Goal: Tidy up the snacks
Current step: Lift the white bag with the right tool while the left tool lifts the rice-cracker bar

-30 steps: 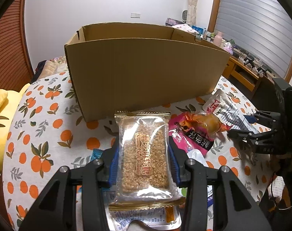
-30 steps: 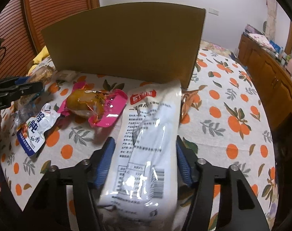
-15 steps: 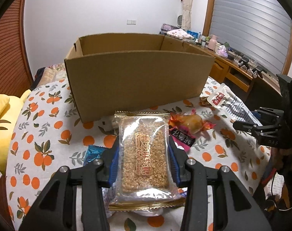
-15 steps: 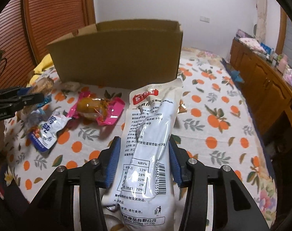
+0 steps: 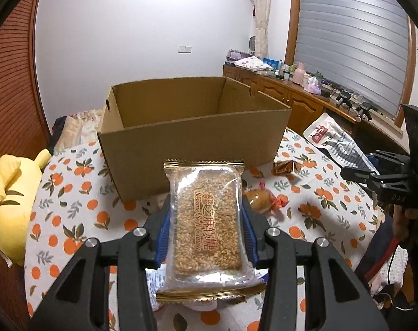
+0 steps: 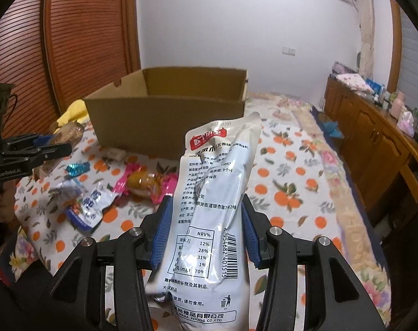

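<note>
My left gripper (image 5: 206, 220) is shut on a clear packet of sesame candy (image 5: 207, 220), held above the table. My right gripper (image 6: 205, 220) is shut on a long white snack pouch (image 6: 217, 193) with printed text and a barcode. An open cardboard box (image 5: 192, 127) stands upright ahead of both grippers; the same box (image 6: 167, 115) shows in the right wrist view, and I see nothing in the part of its inside that shows. On the orange-print tablecloth (image 6: 286, 182) lie a pink-wrapped snack (image 6: 145, 183), a blue-and-white pouch (image 6: 86, 207) and a small blue candy (image 6: 76, 168).
A yellow plush toy (image 5: 10, 193) lies at the table's left edge. A small brown wrapper (image 5: 284, 167) sits near the box's right corner. A wooden sideboard (image 6: 380, 138) with bottles runs along the right wall. Slatted wooden doors (image 6: 71, 41) stand behind the box.
Both grippers have risen with their packets, so the box's open top now shows. The right jaws narrowed on the white pouch early on, then held.
</note>
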